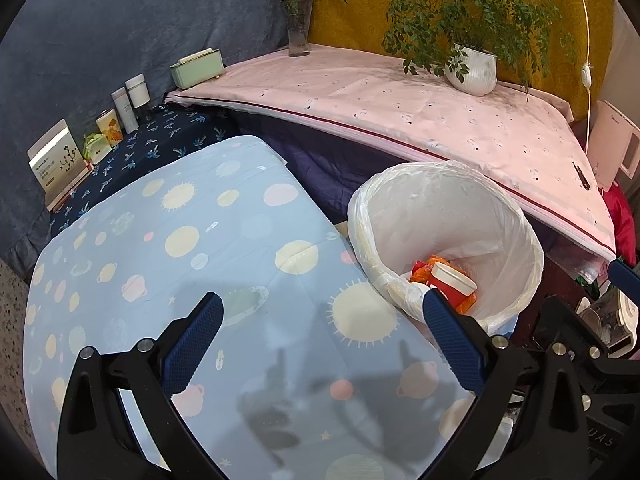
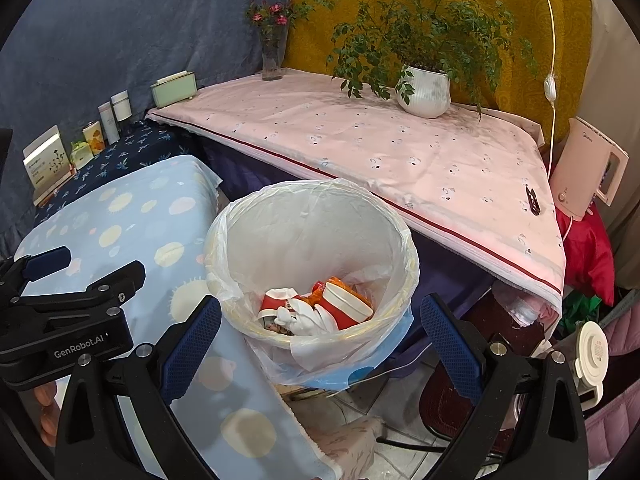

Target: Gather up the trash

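Note:
A trash bin (image 2: 240,236) lined with a clear plastic bag stands beside the blue planet-print table (image 1: 160,240). It also shows in the left wrist view (image 1: 516,216). Inside lie red paper cups (image 2: 346,308), an orange wrapper (image 1: 438,262) and crumpled white paper (image 2: 308,318). My left gripper (image 1: 322,310) is open and empty above the blue table, its right finger near the bin's rim. My right gripper (image 2: 320,314) is open and empty directly above the bin. The left gripper's body (image 2: 72,312) shows at the left of the right wrist view.
A pink-clothed table (image 2: 380,152) behind the bin holds a potted plant (image 2: 424,88), a flower vase (image 2: 273,56), a green box (image 2: 174,88) and a dark clip (image 2: 532,200). Bottles and boxes (image 1: 116,120) line the dark cloth. A pink kettle (image 2: 588,168) stands right.

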`<state>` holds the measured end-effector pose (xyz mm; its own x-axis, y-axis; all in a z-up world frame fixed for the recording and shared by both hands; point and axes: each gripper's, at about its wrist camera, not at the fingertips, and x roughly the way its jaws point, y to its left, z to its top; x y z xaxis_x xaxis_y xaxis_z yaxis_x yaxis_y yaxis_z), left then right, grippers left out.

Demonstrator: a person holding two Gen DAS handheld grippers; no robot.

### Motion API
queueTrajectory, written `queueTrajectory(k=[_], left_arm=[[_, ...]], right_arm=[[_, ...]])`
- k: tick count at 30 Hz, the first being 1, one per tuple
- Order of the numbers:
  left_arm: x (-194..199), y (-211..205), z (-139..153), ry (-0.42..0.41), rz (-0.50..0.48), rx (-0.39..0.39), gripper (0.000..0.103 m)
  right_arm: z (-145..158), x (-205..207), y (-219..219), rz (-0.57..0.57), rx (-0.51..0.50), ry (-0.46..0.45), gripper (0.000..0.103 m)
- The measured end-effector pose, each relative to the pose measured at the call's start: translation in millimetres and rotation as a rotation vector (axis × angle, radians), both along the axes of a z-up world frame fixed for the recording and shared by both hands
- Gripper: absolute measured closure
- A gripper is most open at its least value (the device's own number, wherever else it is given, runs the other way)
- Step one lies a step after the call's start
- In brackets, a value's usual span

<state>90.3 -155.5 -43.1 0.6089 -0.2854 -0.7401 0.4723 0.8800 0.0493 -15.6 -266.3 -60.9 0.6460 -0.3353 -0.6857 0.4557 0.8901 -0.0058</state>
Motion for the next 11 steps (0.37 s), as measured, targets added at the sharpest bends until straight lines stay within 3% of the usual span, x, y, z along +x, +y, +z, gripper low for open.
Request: queueTrajectory(k=[11], left_arm=[[-0.4, -1.8, -1.4, -0.004, -0.022, -0.008, 0.007]], right_arm=[[-1.7, -0.5, -0.6, -0.002, 0.000, 0.002, 0.007]])
